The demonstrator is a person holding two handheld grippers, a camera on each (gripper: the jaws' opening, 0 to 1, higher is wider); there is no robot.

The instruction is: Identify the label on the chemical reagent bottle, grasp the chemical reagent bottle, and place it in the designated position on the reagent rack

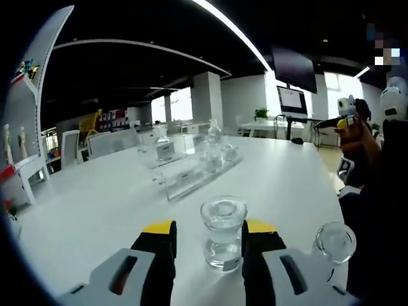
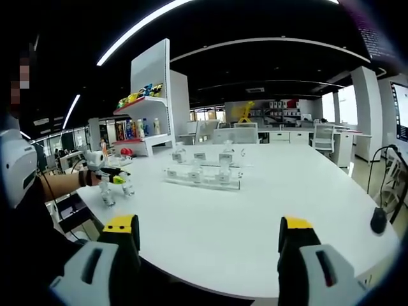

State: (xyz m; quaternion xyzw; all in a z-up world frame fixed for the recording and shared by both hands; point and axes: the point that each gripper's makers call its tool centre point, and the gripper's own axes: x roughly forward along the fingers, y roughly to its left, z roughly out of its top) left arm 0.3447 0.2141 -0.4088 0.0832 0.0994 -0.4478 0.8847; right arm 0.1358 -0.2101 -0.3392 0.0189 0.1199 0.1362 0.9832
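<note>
A clear glass reagent bottle (image 1: 224,233) with a round stopper stands on the white table (image 1: 115,204) between the yellow-tipped jaws of my left gripper (image 1: 210,228). The jaws are open around it, with a gap on the bottle's left side. A second clear bottle (image 1: 335,243) stands just right of the right jaw. Farther off is the clear acrylic reagent rack (image 1: 191,175), which holds several bottles and small labels. In the right gripper view my right gripper (image 2: 209,227) is open and empty over the table's near edge, with the rack (image 2: 204,177) ahead and the left gripper (image 2: 113,179) beside two bottles (image 2: 127,187) at the left.
A person's hand holds the right gripper (image 1: 348,120) at the right of the left gripper view. White shelves (image 2: 150,108) with coloured items stand behind the table. A black mouse-like object with a cable (image 2: 378,220) lies near the table's right edge. Chairs and desks stand beyond.
</note>
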